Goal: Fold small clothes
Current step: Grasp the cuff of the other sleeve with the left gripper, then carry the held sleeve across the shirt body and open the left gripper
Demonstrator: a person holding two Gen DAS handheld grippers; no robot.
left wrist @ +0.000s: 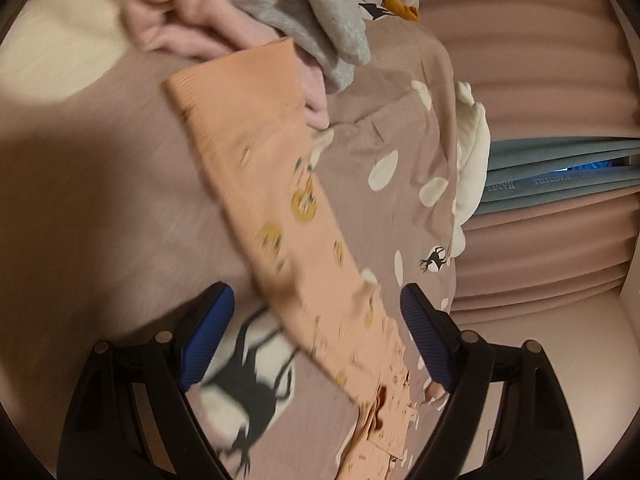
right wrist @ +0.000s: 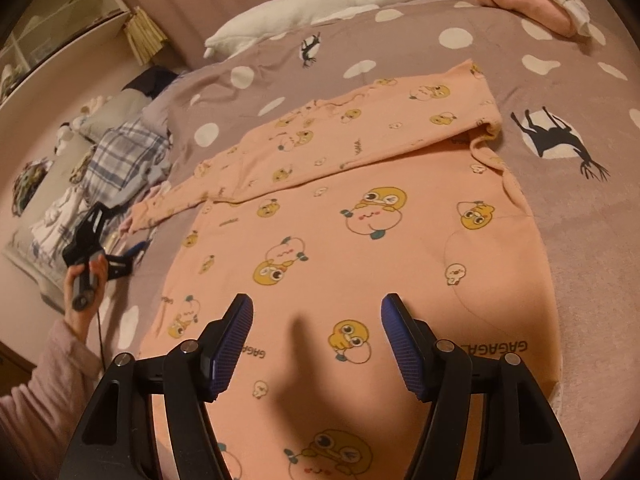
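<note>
- The peach cartoon-print top (right wrist: 360,232) lies flat on the spotted mauve duvet (right wrist: 580,208), one sleeve (right wrist: 360,136) folded across its upper part and running out past the left edge toward the left gripper (right wrist: 132,250).
- The right gripper (right wrist: 316,340) hovers over the lower body of the top, jaws wide, holding nothing.
- In the left wrist view the left gripper (left wrist: 316,316) also has its jaws wide, with the sleeve (left wrist: 272,200) lying between them and not pinched.
- Risk: closing on the thin sleeve could also catch the duvet beneath, lifting both and rumpling the fold.
- Risk: pulling the sleeve end hard would likely drag the folded shoulder out of line, since nothing pins the body.
- Risk: the sleeve's cuff (left wrist: 236,76) rests against a pink garment (left wrist: 188,12) and a grey one (left wrist: 320,20); a sweep may snag them.
- Hard to make out: the left view is motion-blurred, so the print and sleeve edges smear.
- The hem of the top is cut off behind the right gripper, and the far right edge curls under, hiding the second sleeve.
- A goose plush (right wrist: 320,4) lies well apart at the bed's far side.
</note>
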